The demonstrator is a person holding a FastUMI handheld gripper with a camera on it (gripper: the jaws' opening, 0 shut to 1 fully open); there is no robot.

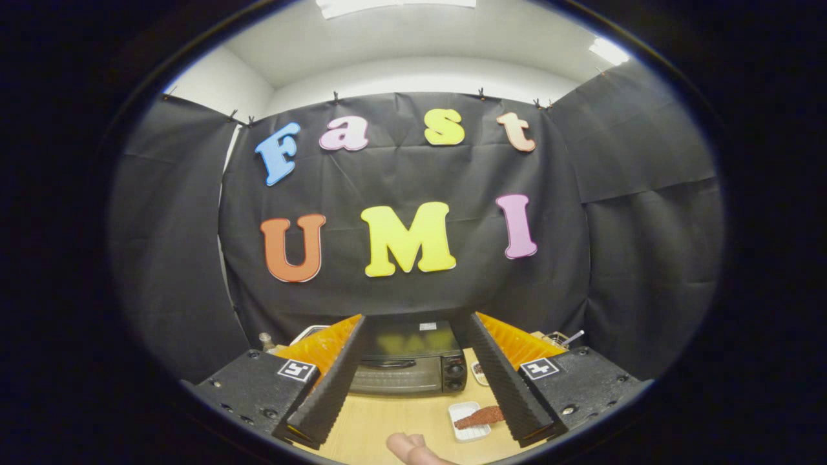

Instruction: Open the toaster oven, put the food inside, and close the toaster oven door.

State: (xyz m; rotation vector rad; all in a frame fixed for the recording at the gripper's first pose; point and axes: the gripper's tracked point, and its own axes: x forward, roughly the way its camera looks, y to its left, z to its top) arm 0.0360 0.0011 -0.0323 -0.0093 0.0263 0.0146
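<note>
Because the toaster oven (408, 361) stands straight ahead of the claw (413, 336), framed between its two fingers and beyond their tips, the coming move turns on a plain forward approach rather than a sideways one. The claw hangs above the bench (381, 423) with its fingers spread wide and nothing held between them. The oven faces the claw with its glass door shut; the door handle (387, 365) runs crosswise as a dark horizontal bar beneath the glass, so its long axis lies across the line of approach and from one finger to the other. Two knobs (454, 376) sit at the right end of the oven's front. The food (479, 418), a reddish-brown strip, lies in a small white tray (470, 421) on the bench, nearer than the oven and just inside the right finger, its long axis slanting up toward that finger. A fingertip (407, 447) of a person shows at the near edge of the bench. By this layout the door comes first, and the claw would probably have to turn or come down for its fingers to close over the bar.
</note>
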